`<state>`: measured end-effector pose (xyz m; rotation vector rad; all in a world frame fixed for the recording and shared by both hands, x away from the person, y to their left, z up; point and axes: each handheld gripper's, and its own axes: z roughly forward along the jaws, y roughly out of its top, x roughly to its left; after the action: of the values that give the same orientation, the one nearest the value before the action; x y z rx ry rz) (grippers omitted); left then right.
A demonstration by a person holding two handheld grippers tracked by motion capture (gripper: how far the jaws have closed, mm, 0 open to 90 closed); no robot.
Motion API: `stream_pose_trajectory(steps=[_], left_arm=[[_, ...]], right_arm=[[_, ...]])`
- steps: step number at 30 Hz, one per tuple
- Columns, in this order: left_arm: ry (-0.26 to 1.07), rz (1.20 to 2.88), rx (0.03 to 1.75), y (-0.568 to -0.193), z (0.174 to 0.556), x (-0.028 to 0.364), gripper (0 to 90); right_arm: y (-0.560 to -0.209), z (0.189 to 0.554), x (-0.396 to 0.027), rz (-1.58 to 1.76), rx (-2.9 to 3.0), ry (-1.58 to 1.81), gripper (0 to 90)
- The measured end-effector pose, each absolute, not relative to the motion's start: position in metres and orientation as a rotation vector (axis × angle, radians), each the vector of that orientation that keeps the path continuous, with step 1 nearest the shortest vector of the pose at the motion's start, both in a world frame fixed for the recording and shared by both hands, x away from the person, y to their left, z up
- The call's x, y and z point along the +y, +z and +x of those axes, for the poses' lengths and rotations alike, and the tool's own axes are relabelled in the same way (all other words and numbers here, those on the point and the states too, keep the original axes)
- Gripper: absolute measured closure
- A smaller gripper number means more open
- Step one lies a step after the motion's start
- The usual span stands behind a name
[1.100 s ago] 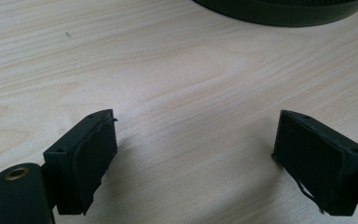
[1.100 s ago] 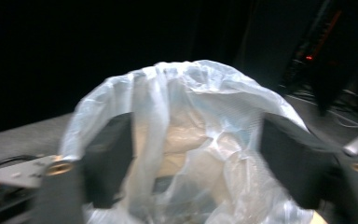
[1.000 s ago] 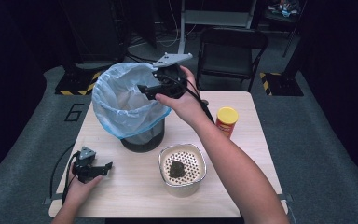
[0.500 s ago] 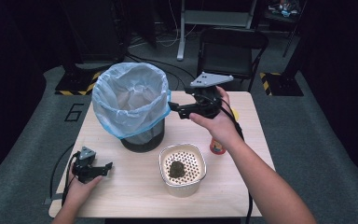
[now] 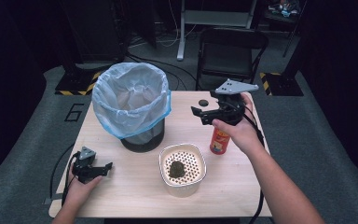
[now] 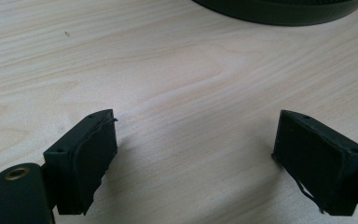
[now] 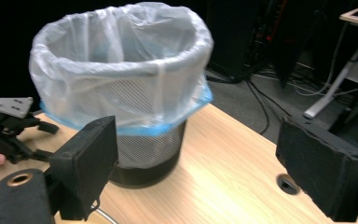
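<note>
1. Since half a second ago the right hand-held gripper (image 5: 204, 115) has drawn back from the bin (image 5: 133, 105) toward the can (image 5: 220, 141), now above it; the left one has stayed put.
2. Right hand-held gripper: jaws wide apart, nothing between them, held in the air, pointing at the bin.
3. Left hand-held gripper (image 5: 103, 167): resting low on the counter (image 5: 130, 191) at the near left corner, jaws apart, bare wood between them.
4. Can: red and yellow, upright, its top hidden behind the right hand (image 5: 235, 130); label too blurred to read.
5. Bin: black wire mesh, round, lined with a thin, crinkled pale-blue plastic bag folded over the rim; its inside is hard to make out.
6. Strainer bowl (image 5: 182, 163): cream, rounded-square, perforated floor, holding a dark lump (image 5: 175, 169) I cannot identify.
7. Small dark round hole (image 5: 203, 102) in the counter behind the right hand-held gripper.
8. Counter: pale wood grain, smooth.
</note>
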<state>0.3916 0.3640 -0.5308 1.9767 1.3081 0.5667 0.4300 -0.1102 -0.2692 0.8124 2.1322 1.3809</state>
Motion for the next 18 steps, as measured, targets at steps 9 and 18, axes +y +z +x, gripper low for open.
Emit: stream_pose_trajectory(steps=[9, 18], left_arm=[[0.571, 1.977, 1.307, -0.531, 0.392, 0.364, 13.1], [0.564, 1.982, 1.311, -0.531, 0.392, 0.364, 13.1]], right_arm=[[-0.285, 0.424, -0.147, 0.883, 2.078, 1.350, 11.1], [-0.314, 0.420, -0.178, 1.005, 2.014, 1.305, 11.3]])
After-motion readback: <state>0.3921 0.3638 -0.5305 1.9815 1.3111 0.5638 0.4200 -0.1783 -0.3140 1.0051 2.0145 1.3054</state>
